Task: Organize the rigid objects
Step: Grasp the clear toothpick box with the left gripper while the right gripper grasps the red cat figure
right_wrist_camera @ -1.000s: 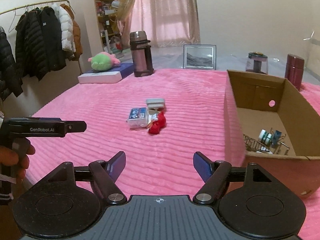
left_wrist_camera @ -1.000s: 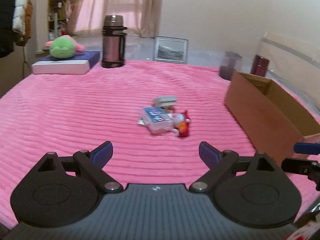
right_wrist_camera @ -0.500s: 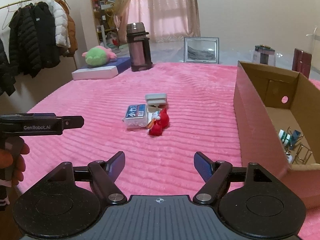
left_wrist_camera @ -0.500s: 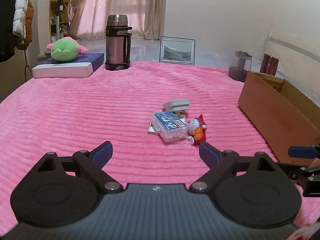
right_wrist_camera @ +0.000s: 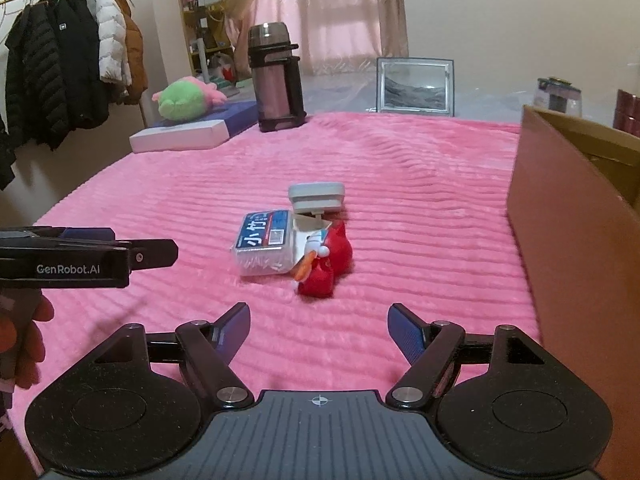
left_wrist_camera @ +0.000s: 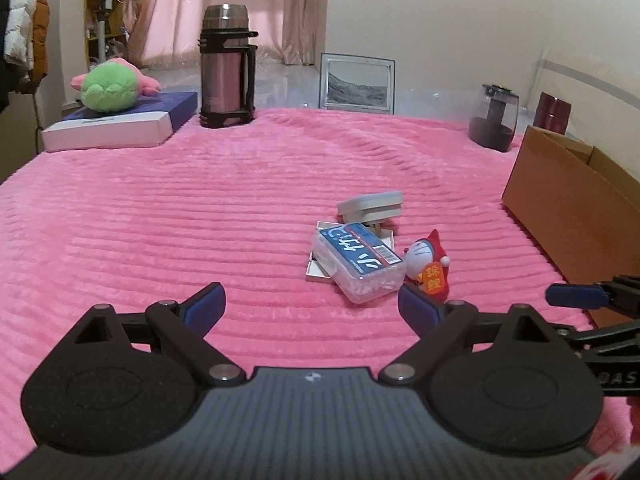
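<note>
both claws gape wide, holding nothing: left claw [left_wrist_camera: 311, 304], right claw [right_wrist_camera: 319, 326]. "genrobot.ai" reads on the left claw's side in the right view. the clear box [right_wrist_camera: 264, 242] carries a blue label with white characters and lies mid-blanket [right_wrist_camera: 400, 184], touching a red toy [right_wrist_camera: 326, 264] and grey case [right_wrist_camera: 317, 197]. since a second ago both claws have come closer to this pile; the carton [right_wrist_camera: 568, 216] sits right.
</note>
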Tool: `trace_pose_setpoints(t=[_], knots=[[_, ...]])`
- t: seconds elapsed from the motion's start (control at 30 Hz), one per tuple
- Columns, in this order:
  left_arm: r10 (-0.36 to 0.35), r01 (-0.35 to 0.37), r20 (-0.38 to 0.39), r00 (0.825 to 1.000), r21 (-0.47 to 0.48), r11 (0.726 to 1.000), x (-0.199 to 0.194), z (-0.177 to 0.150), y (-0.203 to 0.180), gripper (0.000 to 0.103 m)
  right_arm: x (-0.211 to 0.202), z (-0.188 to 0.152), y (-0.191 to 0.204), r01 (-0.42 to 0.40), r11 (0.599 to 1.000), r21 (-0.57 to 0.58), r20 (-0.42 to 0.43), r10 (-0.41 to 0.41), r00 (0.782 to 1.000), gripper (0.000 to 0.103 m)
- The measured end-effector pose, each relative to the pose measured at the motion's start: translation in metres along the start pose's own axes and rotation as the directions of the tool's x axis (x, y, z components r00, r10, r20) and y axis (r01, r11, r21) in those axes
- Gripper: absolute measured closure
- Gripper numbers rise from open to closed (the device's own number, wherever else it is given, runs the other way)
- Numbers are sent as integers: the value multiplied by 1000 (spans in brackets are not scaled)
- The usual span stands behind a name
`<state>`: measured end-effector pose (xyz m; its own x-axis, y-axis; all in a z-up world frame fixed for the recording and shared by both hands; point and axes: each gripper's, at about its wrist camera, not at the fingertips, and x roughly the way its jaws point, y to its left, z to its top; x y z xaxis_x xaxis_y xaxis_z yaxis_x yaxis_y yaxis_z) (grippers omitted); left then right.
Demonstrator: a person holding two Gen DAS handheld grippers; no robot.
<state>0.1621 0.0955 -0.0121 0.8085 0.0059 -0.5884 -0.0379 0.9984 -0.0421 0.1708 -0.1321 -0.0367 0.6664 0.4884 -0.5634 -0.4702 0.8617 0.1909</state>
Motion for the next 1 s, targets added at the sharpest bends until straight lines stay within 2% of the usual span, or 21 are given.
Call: trace_pose_setpoints(t=[0.3, 0.6, 0.77, 0.93, 1.0], knots=[[-53, 52, -36, 998, -23, 998, 35, 3, 13, 14, 54, 6, -5, 21, 1000, -16, -4, -21, 1000, 30], [-61, 59, -43, 997, -34, 998, 58, 5, 17, 14, 91, 17, -7, 37, 999, -20, 11, -37, 999, 31], [-66, 64, -42, 997, -41, 997, 62, 5, 20, 14, 104, 21, -7, 66, 997, -29, 4, -66, 998, 43], [-72, 70, -46, 996, -39, 997, 66, 3, 20, 14, 114, 23, -10, 72, 997, -27, -5, -72, 997, 47], [-75, 73, -47, 996, -38, 997, 66, 3, 18, 14, 116, 23, -9, 66, 997, -31, -13, -66, 998, 55]])
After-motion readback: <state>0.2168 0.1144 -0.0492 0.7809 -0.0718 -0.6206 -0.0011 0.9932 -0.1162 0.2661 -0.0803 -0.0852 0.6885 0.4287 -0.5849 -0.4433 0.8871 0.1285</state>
